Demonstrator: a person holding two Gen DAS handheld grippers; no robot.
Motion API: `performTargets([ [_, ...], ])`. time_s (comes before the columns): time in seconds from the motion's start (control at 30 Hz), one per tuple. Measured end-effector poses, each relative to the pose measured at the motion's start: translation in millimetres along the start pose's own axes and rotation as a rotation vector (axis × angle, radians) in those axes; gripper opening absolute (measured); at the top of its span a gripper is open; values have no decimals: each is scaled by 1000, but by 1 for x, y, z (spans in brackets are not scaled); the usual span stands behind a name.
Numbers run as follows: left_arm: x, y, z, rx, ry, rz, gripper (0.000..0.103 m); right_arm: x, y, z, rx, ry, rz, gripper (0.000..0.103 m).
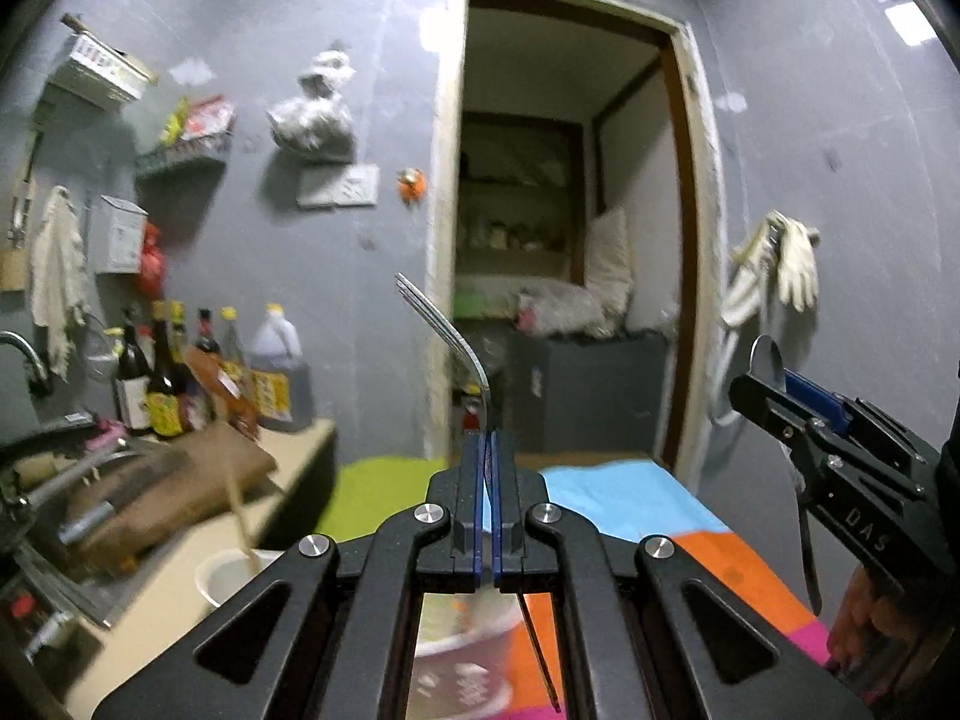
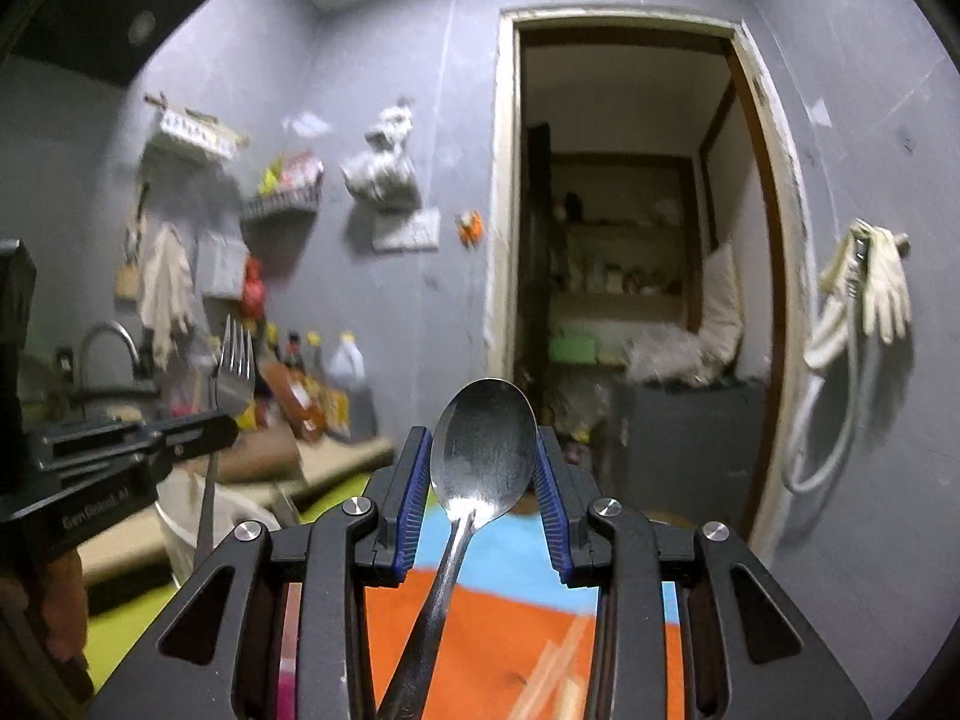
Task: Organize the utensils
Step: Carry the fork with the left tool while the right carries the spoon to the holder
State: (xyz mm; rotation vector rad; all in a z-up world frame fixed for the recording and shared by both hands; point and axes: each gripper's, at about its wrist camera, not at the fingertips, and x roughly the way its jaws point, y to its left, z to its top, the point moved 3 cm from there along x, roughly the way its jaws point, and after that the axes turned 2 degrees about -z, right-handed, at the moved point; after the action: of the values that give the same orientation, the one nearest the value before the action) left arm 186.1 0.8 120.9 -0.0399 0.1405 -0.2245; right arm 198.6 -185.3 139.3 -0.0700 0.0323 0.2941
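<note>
My left gripper (image 1: 487,441) is shut on a metal fork (image 1: 447,333). The tines point up and away, and the handle hangs down below the jaws. My right gripper (image 2: 483,456) is shut on a metal spoon (image 2: 483,450), bowl up and facing the camera, handle slanting down. Both are held up in the air above a table with a multicoloured cloth (image 1: 624,498). The right gripper (image 1: 774,390) shows at the right of the left wrist view. The left gripper (image 2: 198,429) with the fork (image 2: 234,366) shows at the left of the right wrist view.
A white cup (image 1: 231,576) holding a wooden stick stands on a counter (image 1: 300,450) at left, with sauce bottles (image 1: 180,372), a sink and a tap (image 1: 24,354). A white perforated basket (image 1: 462,654) lies below my left gripper. An open doorway (image 1: 564,228) is ahead. Gloves (image 1: 786,264) hang right.
</note>
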Motion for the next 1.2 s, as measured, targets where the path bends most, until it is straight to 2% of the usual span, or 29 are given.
performTargets([
  [0.27, 8, 77, 17, -63, -34, 82, 0, 46, 41, 26, 134, -80, 103, 31],
  [0.53, 16, 132, 20, -129, -89, 169, 0, 91, 66, 18, 246, -92, 123, 32],
  [0.93, 31, 140, -21, -91, -64, 247, 0, 112, 91, -30, 170, -51, 69, 32],
  [1.07, 34, 135, -28, -63, -73, 263, 0, 111, 96, -40, 142, -58, 39, 32],
  [1.2, 37, 136, -34, -83, -69, 266, 0, 110, 102, -46, 97, -68, 18, 32],
])
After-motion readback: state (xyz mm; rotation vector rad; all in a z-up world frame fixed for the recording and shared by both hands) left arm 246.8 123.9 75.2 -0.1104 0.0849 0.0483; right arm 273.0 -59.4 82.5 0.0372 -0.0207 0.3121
